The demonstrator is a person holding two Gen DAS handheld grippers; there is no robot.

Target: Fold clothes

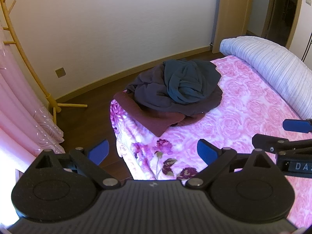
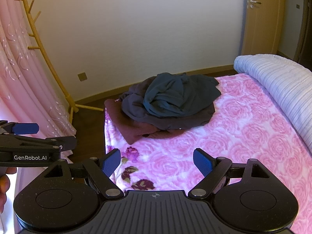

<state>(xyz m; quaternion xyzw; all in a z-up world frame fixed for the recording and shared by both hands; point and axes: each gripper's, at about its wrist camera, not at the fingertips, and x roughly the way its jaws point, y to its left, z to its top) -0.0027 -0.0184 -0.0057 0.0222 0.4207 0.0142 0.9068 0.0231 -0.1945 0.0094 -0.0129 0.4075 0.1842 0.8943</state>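
- The left gripper [image 1: 152,152], black with blue-padded fingers [image 1: 206,153], is seen spread wide with nothing between the pads, above the near corner of the bed.
- The right gripper [image 2: 156,164], of the same black build with blue pads [image 2: 202,164], is likewise released and grasps nothing.
- In the left wrist view the right gripper is seen at three o'clock; in the right wrist view the left gripper is seen at nine o'clock, with part of a hand [image 2: 3,183] below it.
- A crumpled pile of clothes [image 1: 175,89] is found at twelve o'clock from both grippers, well apart from them: a dark teal garment [image 2: 175,95] on a charcoal one [image 2: 136,113], over a maroon cloth [image 2: 124,124].
- The pile is rested on a pink rose-patterned blanket [image 1: 243,120] covering the bed.
- A rolled pale blue striped quilt [image 1: 273,68] is laid at two o'clock.
- A yellow wooden coat stand [image 1: 29,68] and pink curtains [image 2: 23,78] are placed at ten o'clock.
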